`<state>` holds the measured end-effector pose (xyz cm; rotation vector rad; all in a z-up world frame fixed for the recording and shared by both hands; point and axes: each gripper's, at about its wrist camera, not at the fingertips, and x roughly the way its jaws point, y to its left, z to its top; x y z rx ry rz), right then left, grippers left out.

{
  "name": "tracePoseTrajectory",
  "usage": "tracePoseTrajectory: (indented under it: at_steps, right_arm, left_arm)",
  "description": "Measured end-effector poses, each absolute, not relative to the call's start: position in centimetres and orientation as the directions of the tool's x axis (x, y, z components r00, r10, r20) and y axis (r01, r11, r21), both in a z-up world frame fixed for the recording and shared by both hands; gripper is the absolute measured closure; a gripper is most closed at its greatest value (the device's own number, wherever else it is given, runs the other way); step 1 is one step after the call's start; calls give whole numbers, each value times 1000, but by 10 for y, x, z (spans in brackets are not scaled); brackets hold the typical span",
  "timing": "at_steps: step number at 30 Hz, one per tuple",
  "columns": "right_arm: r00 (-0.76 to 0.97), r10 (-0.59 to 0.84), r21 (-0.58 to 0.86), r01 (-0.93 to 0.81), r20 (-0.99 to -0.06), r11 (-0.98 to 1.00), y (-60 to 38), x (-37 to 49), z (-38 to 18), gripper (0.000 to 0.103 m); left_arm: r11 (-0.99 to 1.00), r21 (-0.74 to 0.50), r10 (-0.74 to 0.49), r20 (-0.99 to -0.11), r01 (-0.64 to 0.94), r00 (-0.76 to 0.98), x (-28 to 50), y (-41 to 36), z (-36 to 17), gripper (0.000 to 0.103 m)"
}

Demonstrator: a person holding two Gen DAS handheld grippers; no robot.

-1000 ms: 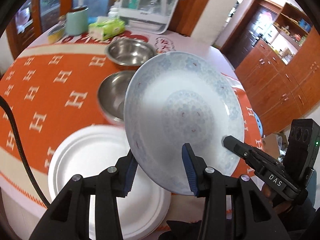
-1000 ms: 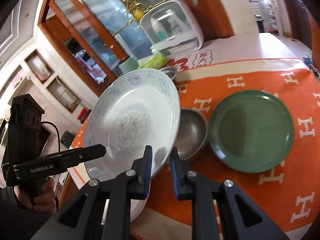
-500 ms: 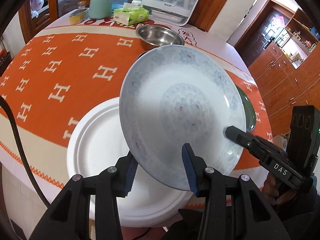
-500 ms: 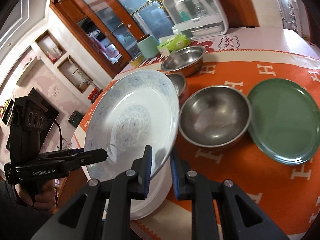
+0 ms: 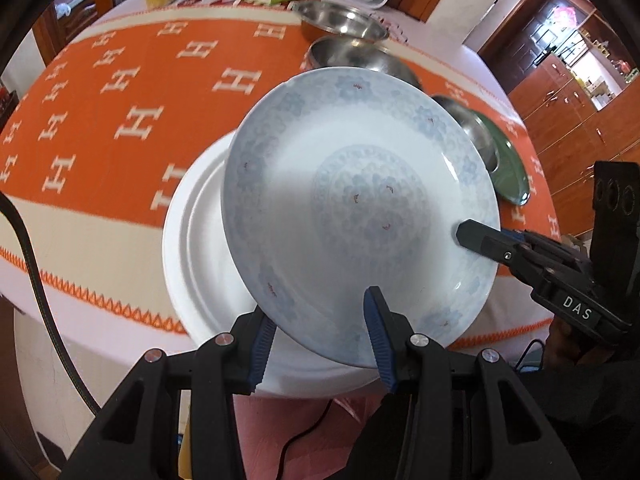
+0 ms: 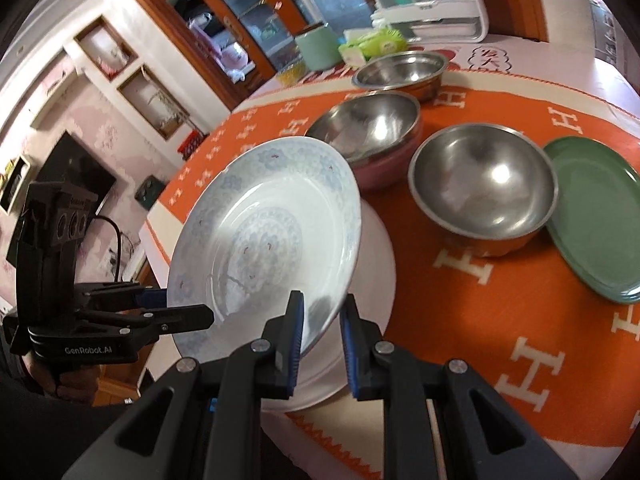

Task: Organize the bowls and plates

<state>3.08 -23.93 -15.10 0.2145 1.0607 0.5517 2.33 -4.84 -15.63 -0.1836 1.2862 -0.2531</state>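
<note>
A: Where's the patterned plate?

B: Tilted just above the white plate near the table edge. Your left gripper and right gripper each clamp its rim, one jaw above, one below.

A: The bowls?

B: Behind it, beside the green plate.

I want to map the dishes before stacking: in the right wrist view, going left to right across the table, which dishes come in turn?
Patterned plate → pink-sided steel bowl → orange-sided steel bowl → green plate.
</note>
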Motion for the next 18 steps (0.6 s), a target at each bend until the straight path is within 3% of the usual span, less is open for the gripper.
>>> tracePoseTrajectory:
  at_steps: [18]
  right_arm:
    - [305,448,395,-223,-840,891,-211,24,-173,84]
  left_arm:
    - [944,-316,-327,-937,97,127,33,-23,-203,61]
